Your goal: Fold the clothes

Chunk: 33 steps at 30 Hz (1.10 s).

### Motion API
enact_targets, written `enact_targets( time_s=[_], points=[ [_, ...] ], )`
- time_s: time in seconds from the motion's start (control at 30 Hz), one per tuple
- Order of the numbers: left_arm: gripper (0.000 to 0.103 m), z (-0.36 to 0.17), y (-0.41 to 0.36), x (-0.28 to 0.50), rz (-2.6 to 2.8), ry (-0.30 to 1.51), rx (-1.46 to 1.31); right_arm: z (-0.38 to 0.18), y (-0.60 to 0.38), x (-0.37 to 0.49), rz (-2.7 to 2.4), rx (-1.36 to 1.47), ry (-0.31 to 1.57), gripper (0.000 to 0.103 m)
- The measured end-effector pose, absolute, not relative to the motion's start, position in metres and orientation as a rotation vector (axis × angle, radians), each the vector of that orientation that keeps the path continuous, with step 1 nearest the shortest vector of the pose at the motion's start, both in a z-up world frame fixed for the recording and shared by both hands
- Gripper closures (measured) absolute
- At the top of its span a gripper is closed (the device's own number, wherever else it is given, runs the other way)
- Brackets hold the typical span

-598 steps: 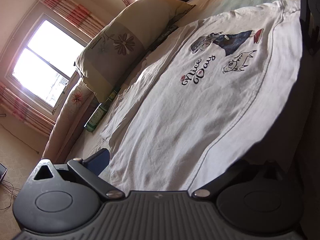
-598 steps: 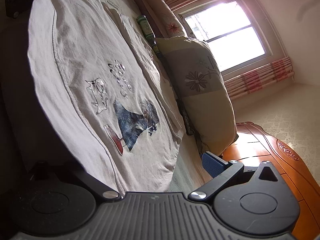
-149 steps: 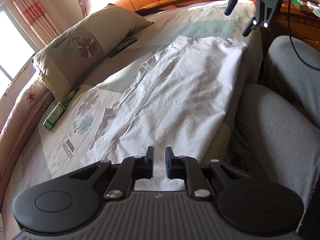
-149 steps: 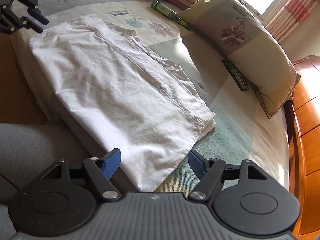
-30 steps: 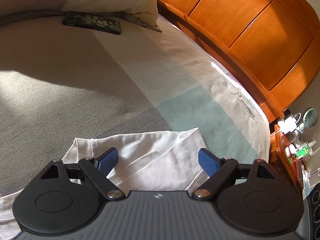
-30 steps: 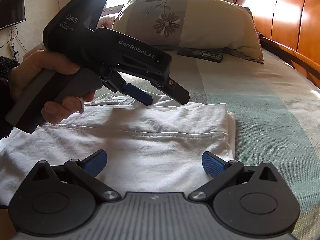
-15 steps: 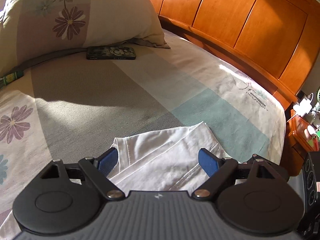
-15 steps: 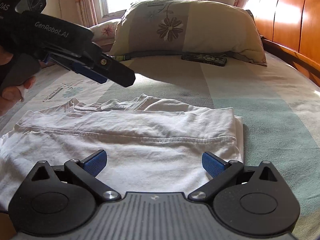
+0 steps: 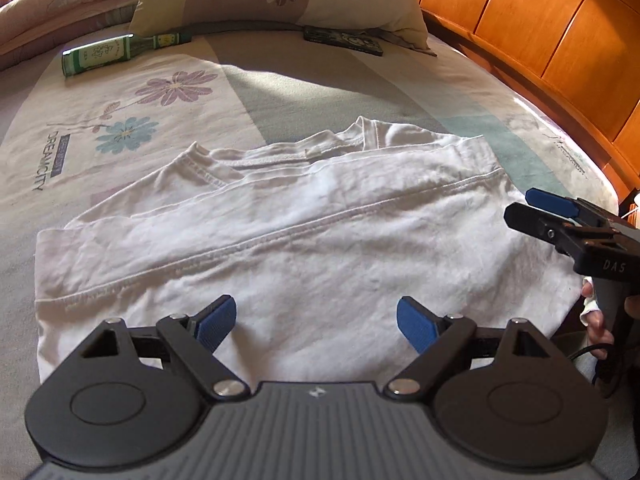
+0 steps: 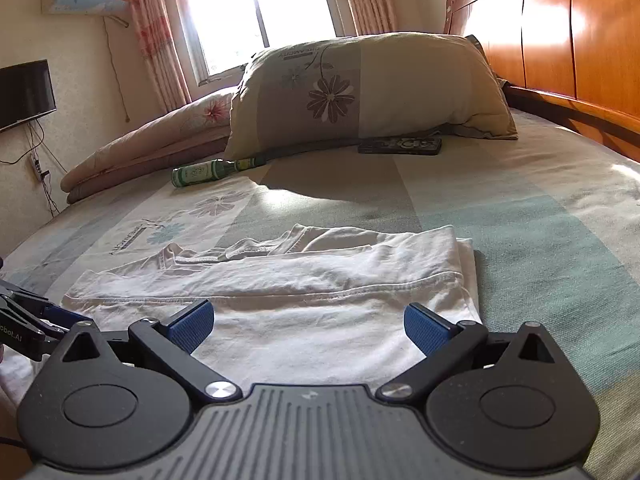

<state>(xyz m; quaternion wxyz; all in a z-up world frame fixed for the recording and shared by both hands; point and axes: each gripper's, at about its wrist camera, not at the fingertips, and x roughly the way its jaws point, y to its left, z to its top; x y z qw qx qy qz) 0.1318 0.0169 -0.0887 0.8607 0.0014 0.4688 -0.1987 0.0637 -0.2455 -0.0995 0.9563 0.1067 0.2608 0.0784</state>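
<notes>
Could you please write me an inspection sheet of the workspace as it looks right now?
Surface: bed with a patchwork flower-print sheet, partly in sunlight.
Job's things: white cotton T-shirt, folded into a long band and lying flat across the near side of the bed.
Clutter: green glass bottle lying on its side; dark flat rectangular case by the flowered pillow.
Grippers: left gripper with jaws open above the shirt, nothing between them; right gripper likewise open and empty.
Cables: thin wires hang down the far wall below a dark screen.
Surroundings: orange wooden headboard, bright window with red-striped curtains.
</notes>
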Motion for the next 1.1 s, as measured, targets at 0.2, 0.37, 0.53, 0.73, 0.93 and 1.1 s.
enact_targets(
  time_s=[0.2, 0.37, 0.53, 0.73, 0.93, 1.1],
  points=[
    [0.015, -0.074, 0.056, 0.106, -0.377, 0.921, -0.131, -0.095, -0.256, 0.034, 0.060, 0.275, 0.464, 0.000],
    [0.014, -0.072, 0.086, 0.089, -0.403, 0.943, -0.206, -0.100, -0.266, 0.037, 0.004, 0.344, 0.493, 0.000],
    [0.014, -0.089, 0.111, 0.058, -0.385, 1.012, -0.287, -0.105, -0.262, 0.044, -0.019, 0.358, 0.515, 0.000],
    [0.014, -0.071, 0.119, 0.041, -0.355, 0.964, -0.235, -0.107, -0.245, 0.048, 0.016, 0.297, 0.536, 0.000],
    [0.015, -0.091, 0.121, 0.039, -0.274, 1.024, -0.247, -0.109, -0.237, 0.045, 0.023, 0.287, 0.544, 0.000],
    [0.014, -0.073, 0.125, 0.032, -0.286, 0.965, -0.258, -0.109, -0.234, 0.045, 0.036, 0.261, 0.558, 0.000]
  ],
)
